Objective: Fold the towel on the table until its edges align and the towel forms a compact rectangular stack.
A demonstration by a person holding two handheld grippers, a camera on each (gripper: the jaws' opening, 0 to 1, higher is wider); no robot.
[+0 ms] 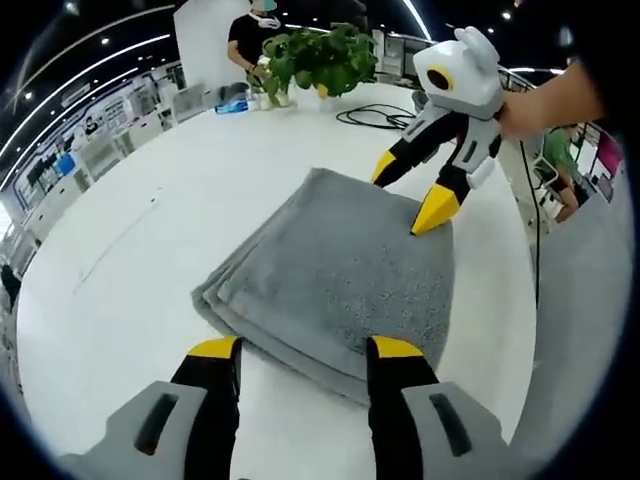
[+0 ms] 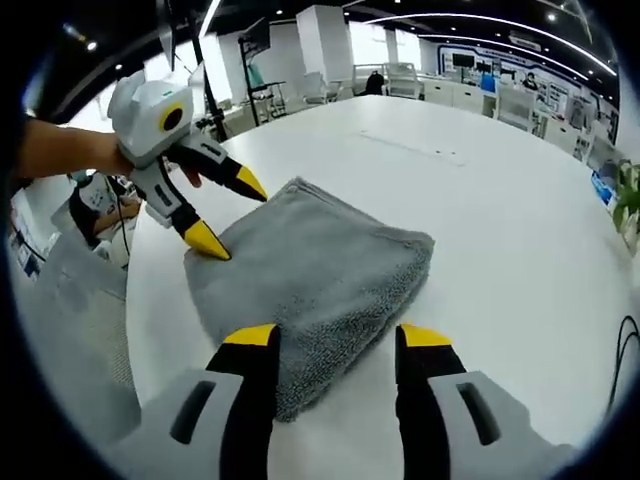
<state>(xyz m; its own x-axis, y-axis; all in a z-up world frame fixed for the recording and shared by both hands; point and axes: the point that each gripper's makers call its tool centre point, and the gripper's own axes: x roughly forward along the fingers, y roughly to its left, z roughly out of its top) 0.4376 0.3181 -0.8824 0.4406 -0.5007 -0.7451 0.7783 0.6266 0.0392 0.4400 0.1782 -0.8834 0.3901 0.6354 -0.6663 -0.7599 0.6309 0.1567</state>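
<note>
Grey terry towel [image 1: 335,275], folded into a thick rectangular stack with layered edges showing along one side, lies on the broad white round table [image 1: 130,260] and sits between two hand-held grippers. In the left gripper view, the left gripper [image 1: 305,365] holds its yellow-tipped black jaws spread apart just short of the towel's near edge, pinching nothing. Across the stack, the right gripper [image 1: 408,192], white-bodied and held by a person's hand [image 1: 520,115], has its jaws spread too, one yellow tip touching the towel's far corner. The right gripper view shows the same from the other side, its own jaws open over the towel's fluffy edge. Farther back on the table stand a leafy green potted plant [image 1: 320,58] and a coiled black cable [image 1: 375,117]; a person in a black shirt [image 1: 250,40] stands behind the plant.
</note>
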